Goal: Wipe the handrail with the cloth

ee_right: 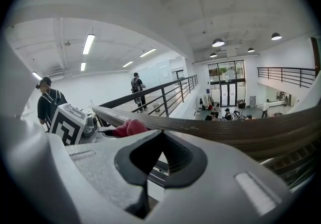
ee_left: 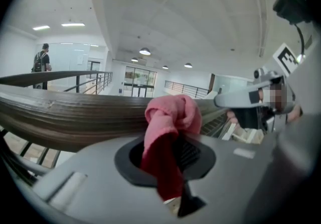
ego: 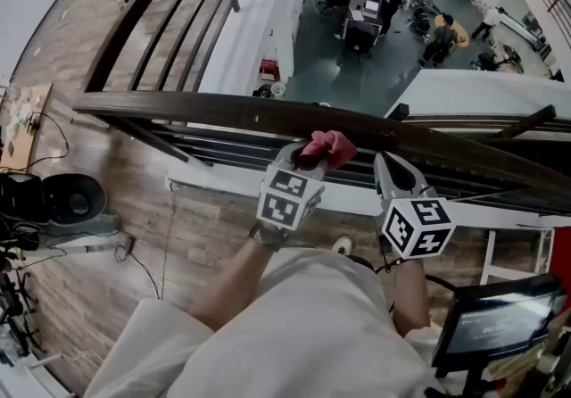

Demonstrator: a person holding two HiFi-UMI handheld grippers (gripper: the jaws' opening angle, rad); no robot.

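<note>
A dark wooden handrail [ego: 196, 108] crosses the head view from left to right at waist height. My left gripper [ego: 312, 157] is shut on a bunched red-pink cloth [ego: 328, 148], which rests against the near side and top of the rail. In the left gripper view the cloth [ee_left: 168, 120] sticks up between the jaws, with the rail [ee_left: 70, 115] just behind it. My right gripper [ego: 389, 164] hovers to the right of the cloth, close to the rail, shut with nothing in it. The right gripper view shows the rail [ee_right: 225, 130] and the cloth [ee_right: 128, 128] at left.
Dark metal bars [ego: 232, 142] run below the rail. Beyond it is a drop to a lower floor with desks and people [ego: 375, 4]. A black round device [ego: 71, 200] and cables lie on the wooden floor at left. A monitor [ego: 500, 320] stands at lower right.
</note>
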